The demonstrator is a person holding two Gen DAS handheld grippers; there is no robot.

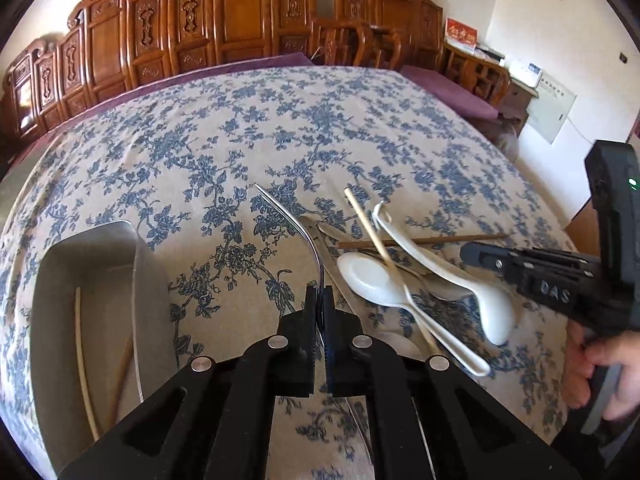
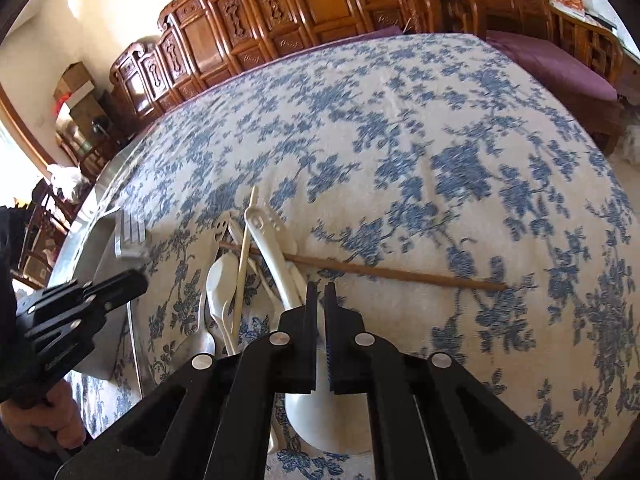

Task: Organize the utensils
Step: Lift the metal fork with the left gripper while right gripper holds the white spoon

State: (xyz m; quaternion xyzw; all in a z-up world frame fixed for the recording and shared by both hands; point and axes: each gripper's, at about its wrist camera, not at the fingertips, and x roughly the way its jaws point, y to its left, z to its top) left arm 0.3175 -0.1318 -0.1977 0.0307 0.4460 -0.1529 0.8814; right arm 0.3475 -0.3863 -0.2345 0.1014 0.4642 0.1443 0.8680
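My left gripper (image 1: pixel 319 300) is shut on a metal fork (image 1: pixel 294 222), tines pointing up and away, held above the tablecloth just right of a metal tray (image 1: pixel 48 280). The fork also shows in the right wrist view (image 2: pixel 130 236) over the tray's edge. The tray holds a pale chopstick (image 1: pixel 82 360) and a brown chopstick (image 1: pixel 122 376). A pile of white ceramic spoons (image 1: pixel 372 276), a pale chopstick (image 1: pixel 372 232) and a brown chopstick (image 2: pixel 384 273) lies to the right. My right gripper (image 2: pixel 320 296) is shut on a white spoon (image 2: pixel 276 258) in the pile.
The table is covered with a blue floral cloth (image 1: pixel 280 128). Carved wooden chairs (image 1: pixel 224 20) line its far side. A purple cushioned bench (image 2: pixel 552 64) stands at the right. The tray (image 2: pixel 96 248) sits at the table's left edge.
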